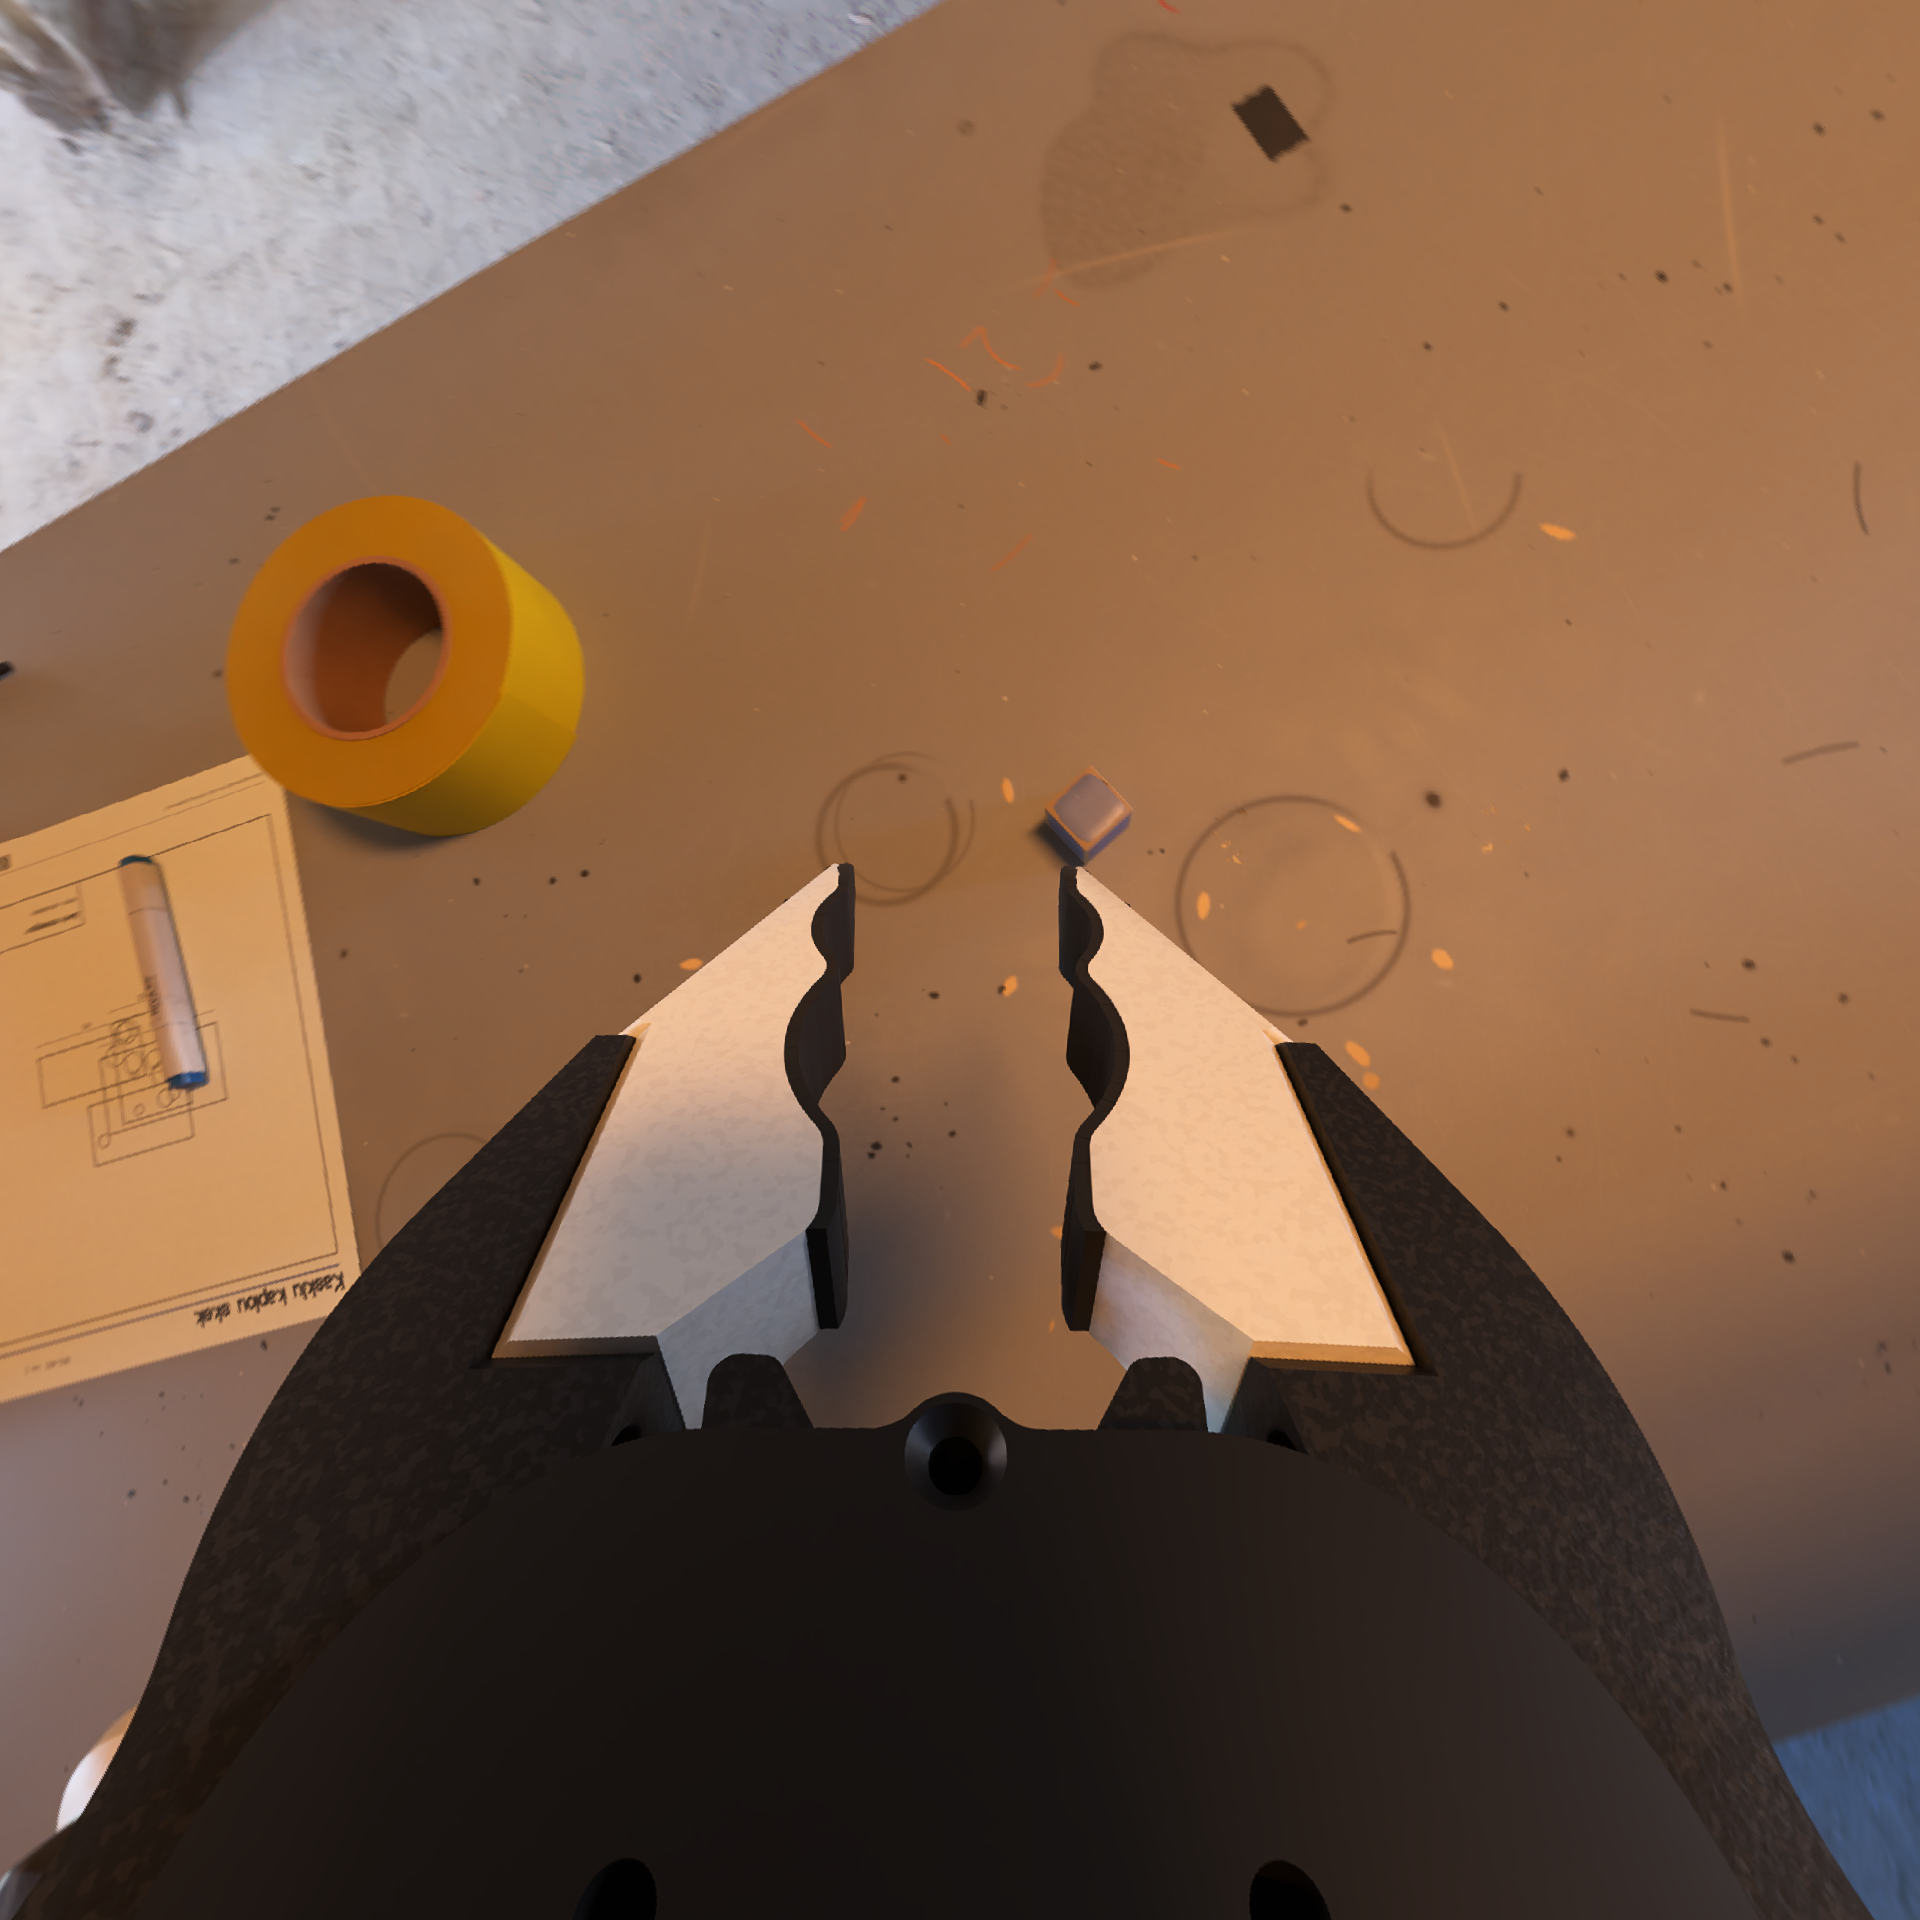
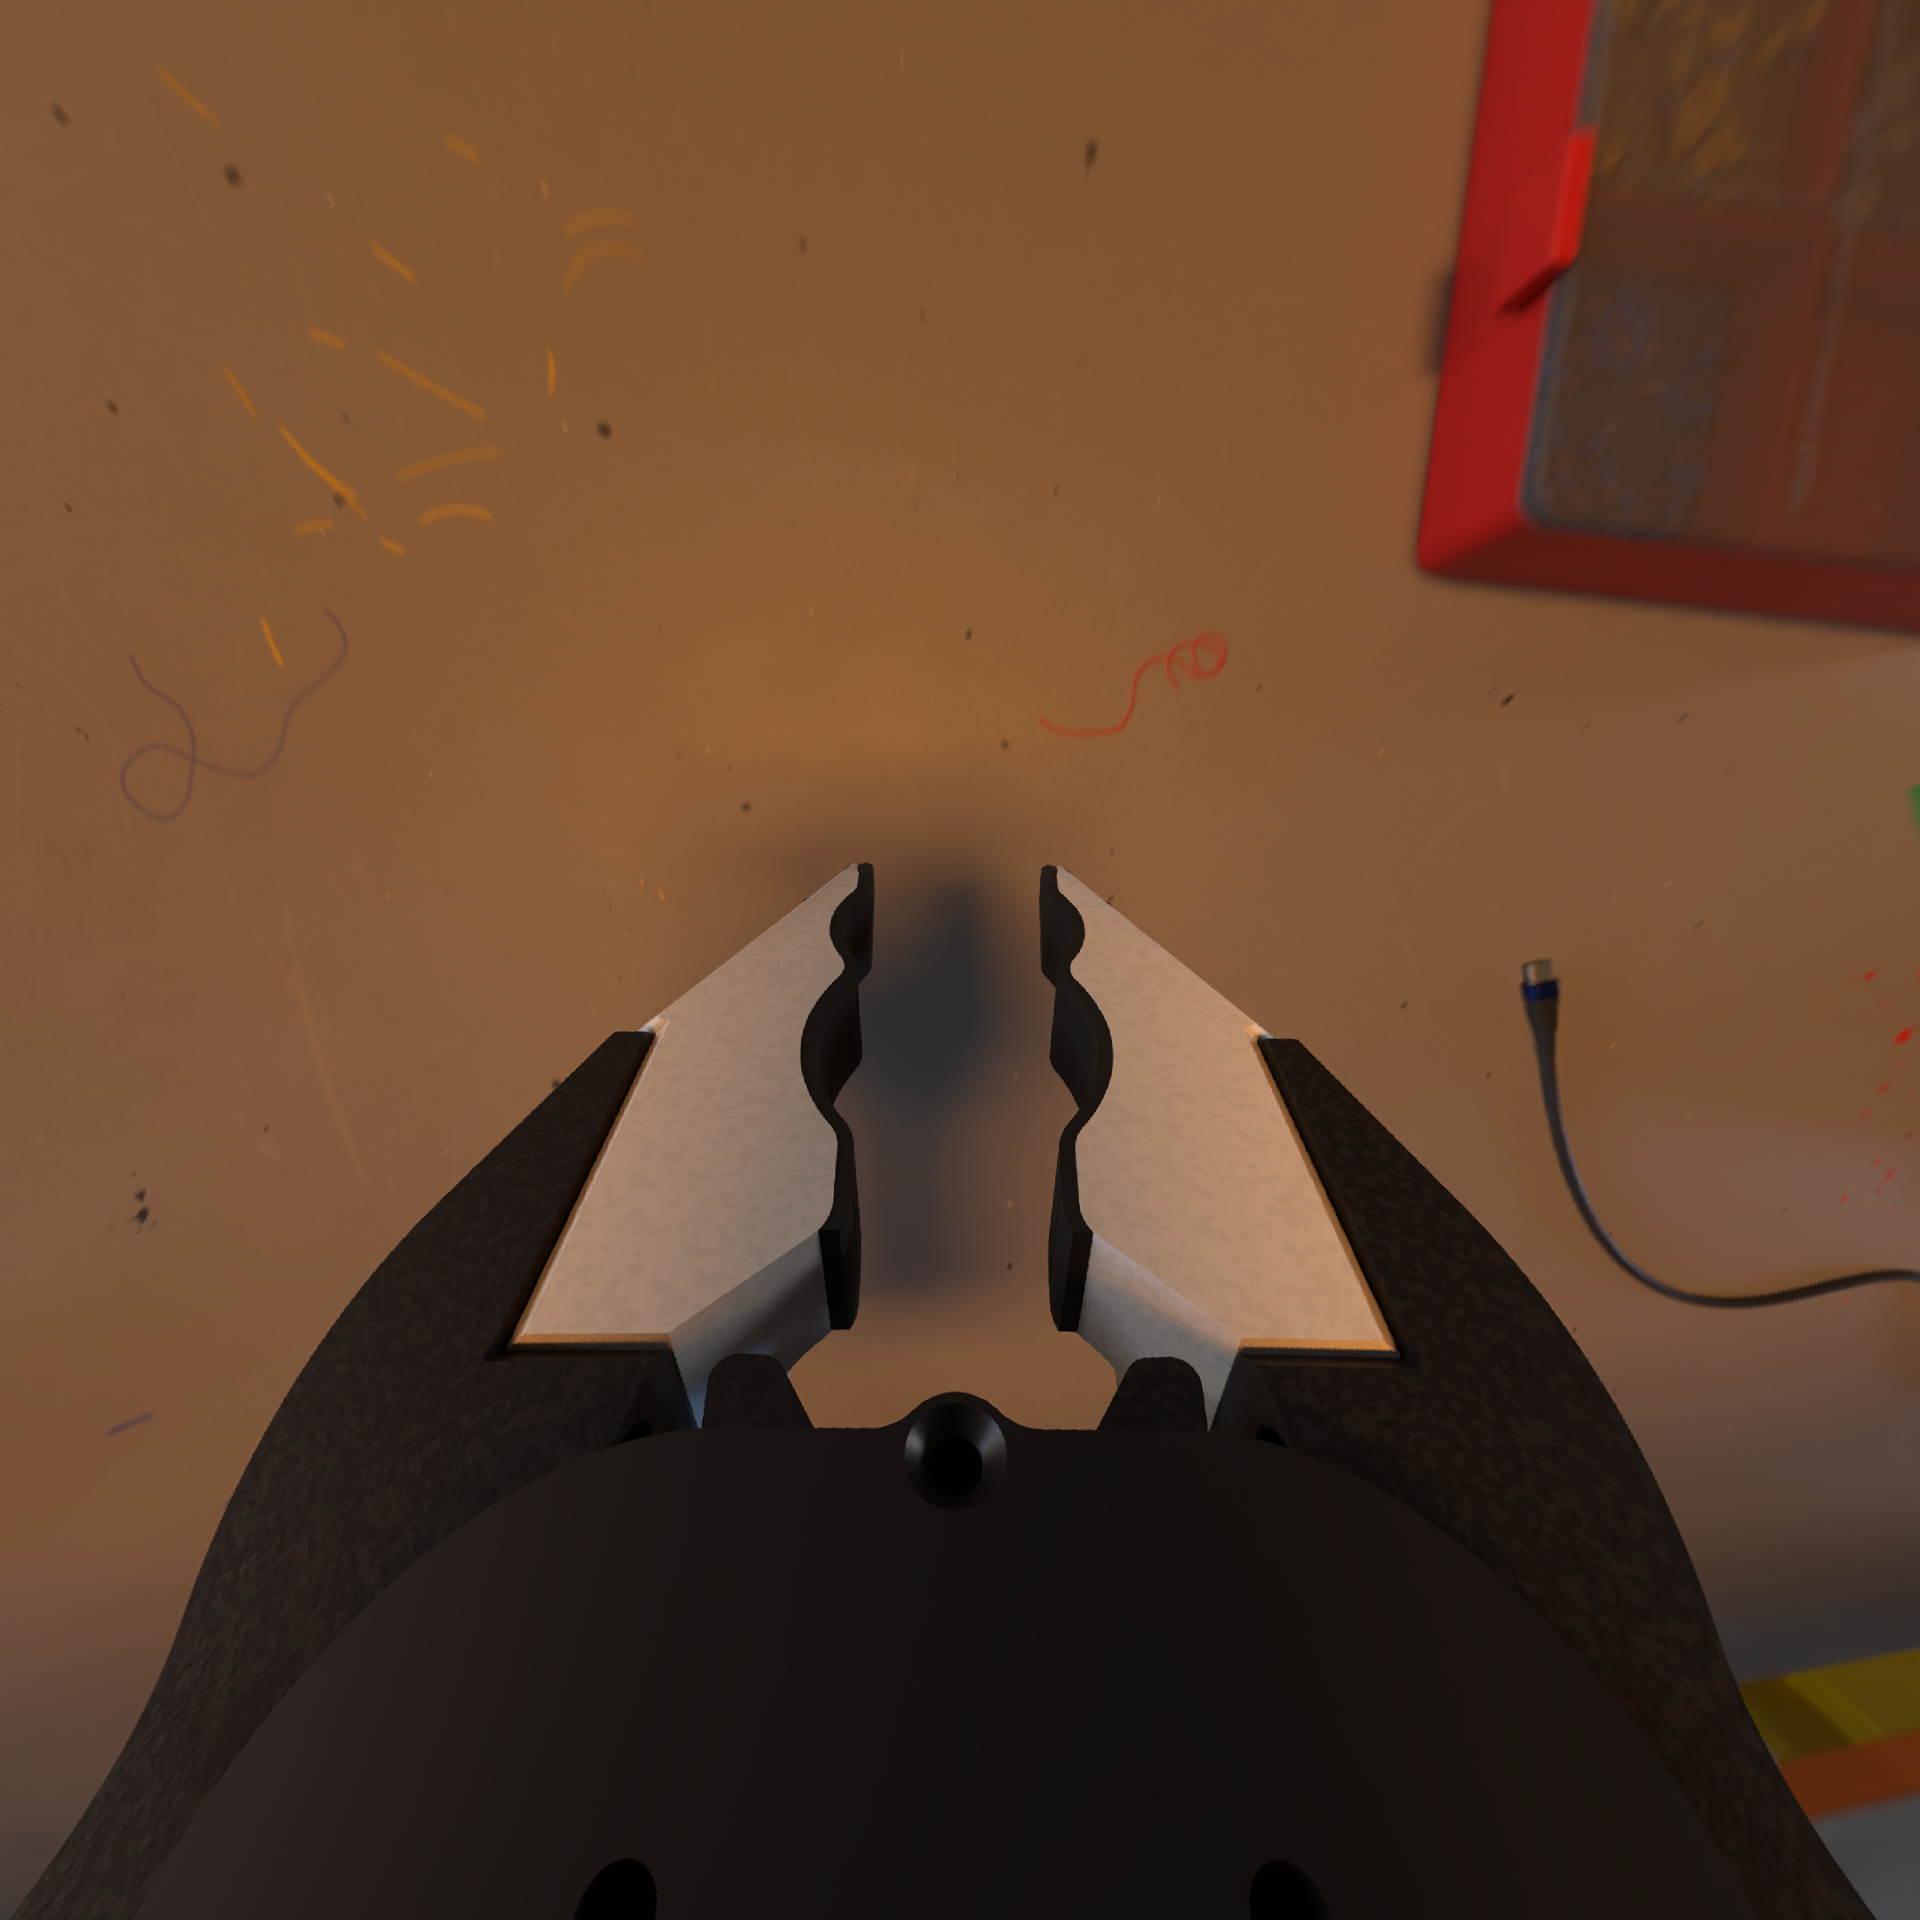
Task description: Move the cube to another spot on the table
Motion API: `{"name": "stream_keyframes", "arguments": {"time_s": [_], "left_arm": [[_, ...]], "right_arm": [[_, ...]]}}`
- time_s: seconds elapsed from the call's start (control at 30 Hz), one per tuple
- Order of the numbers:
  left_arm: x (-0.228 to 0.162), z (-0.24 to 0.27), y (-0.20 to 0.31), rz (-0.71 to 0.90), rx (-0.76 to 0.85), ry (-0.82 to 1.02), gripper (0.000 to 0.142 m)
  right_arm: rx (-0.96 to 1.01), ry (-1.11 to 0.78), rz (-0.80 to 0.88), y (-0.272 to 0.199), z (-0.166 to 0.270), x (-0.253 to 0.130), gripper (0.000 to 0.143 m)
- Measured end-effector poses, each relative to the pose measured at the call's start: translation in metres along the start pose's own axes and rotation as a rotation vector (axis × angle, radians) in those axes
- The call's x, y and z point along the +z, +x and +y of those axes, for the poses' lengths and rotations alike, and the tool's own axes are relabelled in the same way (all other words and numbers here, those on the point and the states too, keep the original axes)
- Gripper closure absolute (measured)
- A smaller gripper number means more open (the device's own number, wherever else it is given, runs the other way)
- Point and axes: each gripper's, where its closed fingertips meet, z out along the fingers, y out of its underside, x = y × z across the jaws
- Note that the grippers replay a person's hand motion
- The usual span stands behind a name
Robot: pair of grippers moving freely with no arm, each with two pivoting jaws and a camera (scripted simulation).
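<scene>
At centre of the left wrist view, left gripper (image 1: 956,873) released, jaws parted, nothing between them, poised above the table (image 1: 1351,644). Just past the right fingertip, slightly up and right of the gap: cube (image 1: 1087,816), small, blue-grey, resting on the table, apart from both fingers. Farther out at mid left, tape roll (image 1: 400,665), yellow, lying on its side. Below it at the left edge, paper sheet (image 1: 156,1091) with a marker (image 1: 164,971) lying across it. Upper right, a dark stain (image 1: 1174,156) with a small black patch (image 1: 1269,123) on it. Upper left corner, grey floor (image 1: 260,208) beyond the table edge.

At centre of the right wrist view, right gripper (image 2: 956,873) likewise released and empty, over bare tabletop with its shadow beneath. Upper right, red case (image 2: 1496,416). Right edge, lower, cable (image 2: 1579,1164). Upper left, orange flecks (image 2: 426,384).
</scene>
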Motion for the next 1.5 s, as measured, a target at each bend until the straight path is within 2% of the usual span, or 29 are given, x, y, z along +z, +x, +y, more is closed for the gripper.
{"name": "stream_keyframes", "arguments": {"time_s": [0.03, 0.1, 0.17, 0.23, 0.33, 0.43, 0.63, 0.9, 1.27, 1.43, 1.5], "left_arm": [[0.001, 0.001, 0.003, 0.024, 0.016, -0.012, 0.103], [0.012, 0.009, 0.017, 0.103, 0.097, -0.088, 0.106], [0.03, 0.019, 0.031, 0.157, 0.221, -0.177, 0.106], [0.051, 0.026, 0.039, 0.173, 0.396, -0.256, 0.108], [0.089, 0.022, 0.048, 0.143, 0.675, -0.23, 0.109], [0.119, 0.027, 0.06, 0.207, 0.759, -0.244, 0.113], [0.149, 0.049, 0.056, 0.264, 0.779, -0.341, 0.1], [0.165, 0.058, 0.049, 0.286, 0.779, -0.37, 0.097], [0.176, 0.067, 0.048, 0.332, 0.752, -0.379, 0.1], [0.175, 0.069, 0.05, 0.348, 0.755, -0.389, 0.106], [0.174, 0.07, 0.051, 0.354, 0.759, -0.398, 0.111]], "right_arm": [[-0.008, 0.054, 0.016, 0.0, -0.005, -0.004, 0.11], [-0.032, 0.261, 0.036, -0.012, -0.027, -0.036, 0.104], [-0.074, 0.45, -0.045, -0.044, -0.047, -0.076, 0.102], [-0.149, 0.608, -0.205, -0.09, -0.06, -0.114, 0.102], [-0.242, 0.766, -0.502, -0.157, -0.064, -0.159, 0.103], [-0.291, 0.799, -0.71, -0.197, -0.059, -0.181, 0.103], [-0.292, 0.761, -0.852, -0.208, -0.054, -0.168, 0.103], [-0.134, 0.694, -1.069, -0.194, -0.054, -0.147, 0.104], [-0.242, 0.768, -0.97, -0.192, -0.054, -0.146, 0.104], [-0.295, 0.805, -0.956, -0.195, -0.052, -0.151, 0.104], [-0.33, 0.873, -0.958, -0.194, -0.053, -0.16, 0.112]]}}
